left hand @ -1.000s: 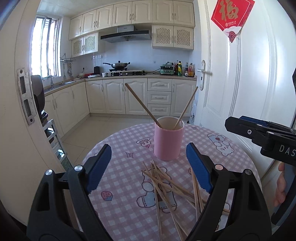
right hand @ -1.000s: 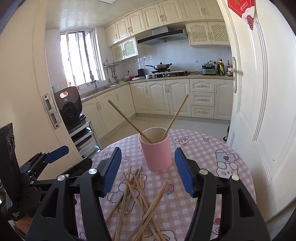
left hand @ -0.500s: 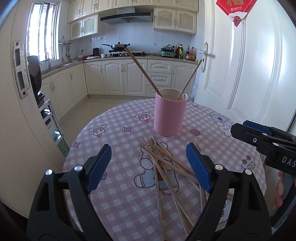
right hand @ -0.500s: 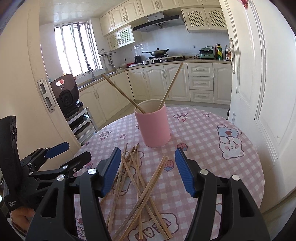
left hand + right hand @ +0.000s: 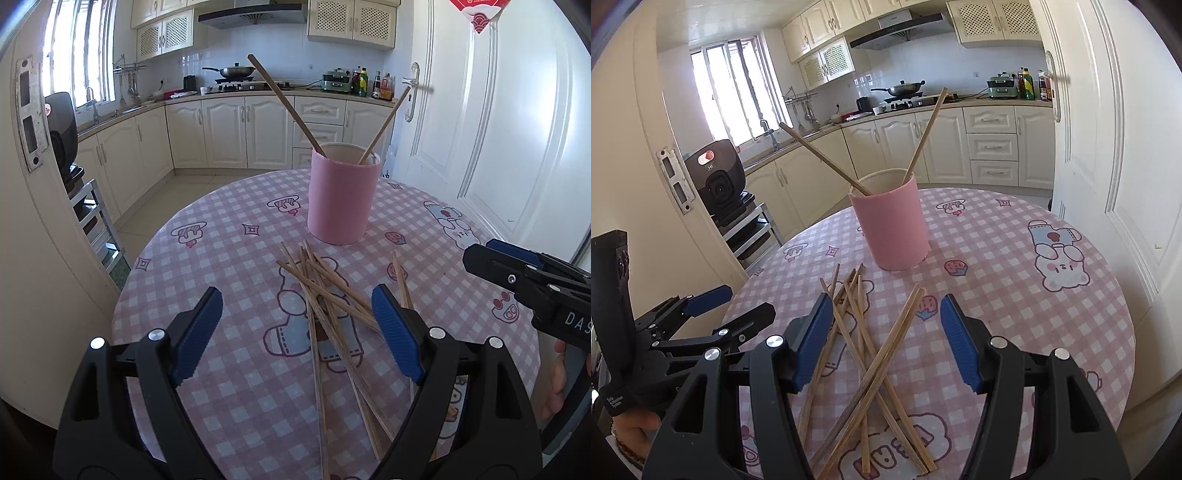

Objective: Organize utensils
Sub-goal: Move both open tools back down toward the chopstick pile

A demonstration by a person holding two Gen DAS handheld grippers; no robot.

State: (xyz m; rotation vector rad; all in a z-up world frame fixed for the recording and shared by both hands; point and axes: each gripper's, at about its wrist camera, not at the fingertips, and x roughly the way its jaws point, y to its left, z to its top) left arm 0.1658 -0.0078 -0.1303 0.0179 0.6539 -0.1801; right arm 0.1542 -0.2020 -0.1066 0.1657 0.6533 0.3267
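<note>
A pink cup (image 5: 342, 195) stands on the round table with two wooden chopsticks (image 5: 284, 101) leaning in it; it also shows in the right wrist view (image 5: 892, 223). Several loose chopsticks (image 5: 328, 310) lie crossed in a pile in front of the cup, also in the right wrist view (image 5: 866, 343). My left gripper (image 5: 297, 332) is open and empty, above the pile's near side. My right gripper (image 5: 886, 338) is open and empty, over the pile. Each gripper shows in the other's view: the right one (image 5: 517, 269), the left one (image 5: 713, 314).
The table has a pink checked cloth (image 5: 221, 258) with cartoon prints. A white door (image 5: 498, 129) stands close on the right. A rack with a black appliance (image 5: 718, 181) stands left of the table. Kitchen cabinets and a stove are far behind.
Both grippers have tilted down and moved in toward the table, so the chopstick pile now lies between their open fingers. The cup and chopsticks have not moved.
</note>
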